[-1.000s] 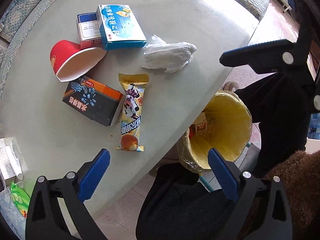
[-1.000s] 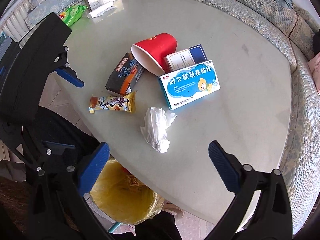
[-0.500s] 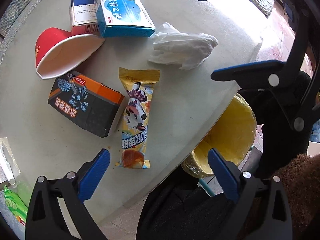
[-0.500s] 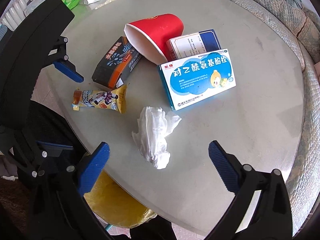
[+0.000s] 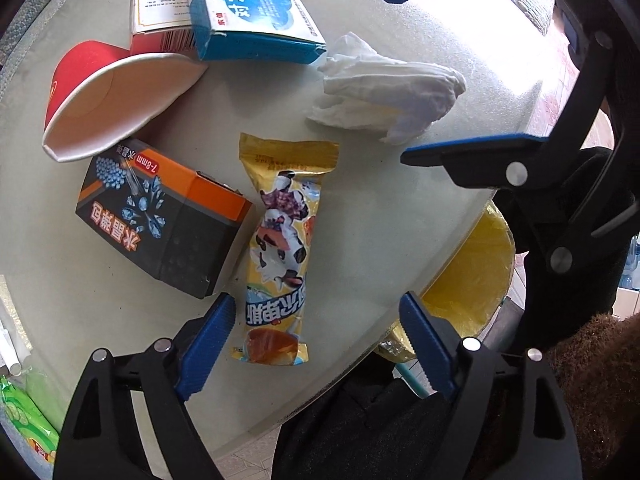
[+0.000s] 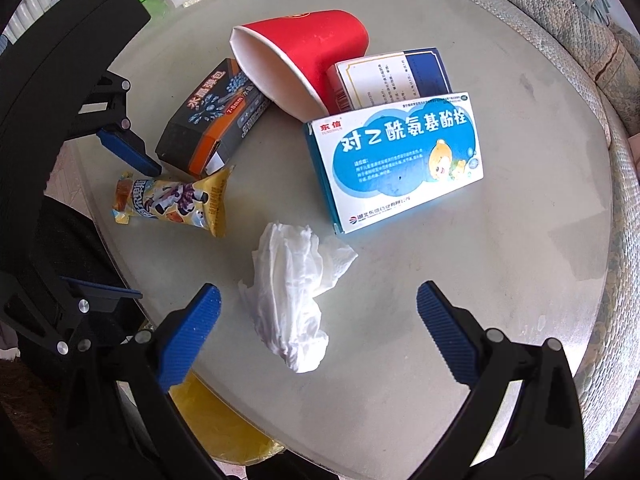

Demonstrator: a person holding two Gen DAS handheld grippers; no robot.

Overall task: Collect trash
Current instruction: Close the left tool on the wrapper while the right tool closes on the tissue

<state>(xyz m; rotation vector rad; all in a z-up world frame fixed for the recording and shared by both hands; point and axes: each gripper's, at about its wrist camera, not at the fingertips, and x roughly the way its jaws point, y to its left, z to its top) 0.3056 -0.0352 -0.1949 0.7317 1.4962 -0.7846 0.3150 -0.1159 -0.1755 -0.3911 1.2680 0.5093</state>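
Left fingers (image 5: 212,340) spread, just been closing, yellow snack wrapper (image 5: 280,248) between, untouched. Right fingers (image 6: 444,328) spread over crumpled tissue (image 6: 294,292) on counter (image 6: 500,260).

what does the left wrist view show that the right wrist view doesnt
Only the left wrist view looks into the open yellow-lined trash bin beside the table, and shows the left gripper, jaws just narrowing, straddling the snack wrapper without touching.

Only the right wrist view shows the cushioned sofa behind the table and the right gripper, open around the crumpled tissue.

Both show the red paper cup on its side, the black-and-orange box, the blue medicine box, wrapper and tissue.
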